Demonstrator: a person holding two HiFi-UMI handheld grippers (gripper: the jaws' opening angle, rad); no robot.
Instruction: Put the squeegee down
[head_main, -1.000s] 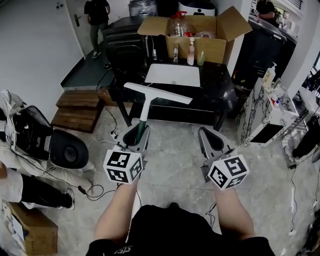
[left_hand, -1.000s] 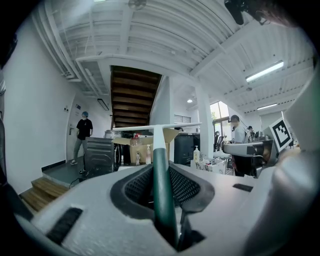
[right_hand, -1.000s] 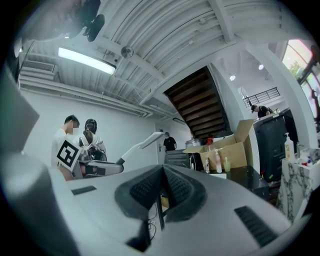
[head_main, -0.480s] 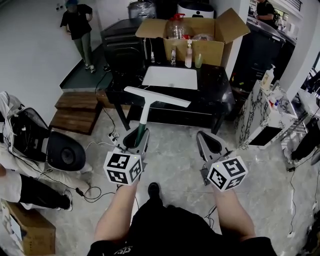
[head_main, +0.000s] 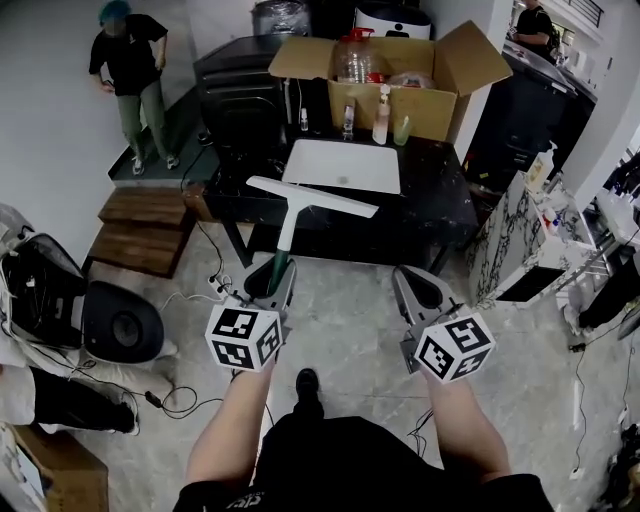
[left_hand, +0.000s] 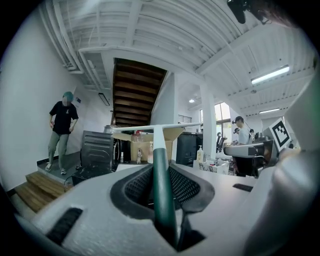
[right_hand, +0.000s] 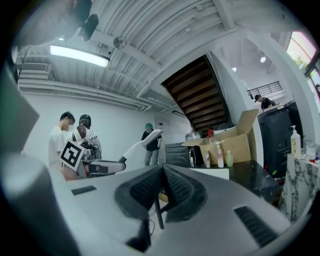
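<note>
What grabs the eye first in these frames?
The white squeegee with a dark green handle stands out at centre, clamped in the left gripper and pointing ahead toward the black table. On that table an open brown cardboard box sits at the back, with a white rectangular panel lying in front of it. The right gripper, lower right, is shut and empty.

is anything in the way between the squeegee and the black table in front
Nothing visible does. The left tool grips the squeegee by its handle, and only floor lies before the black table. On it, a white panel fills the middle; bottles and a cardboard box line the far edge.
</note>
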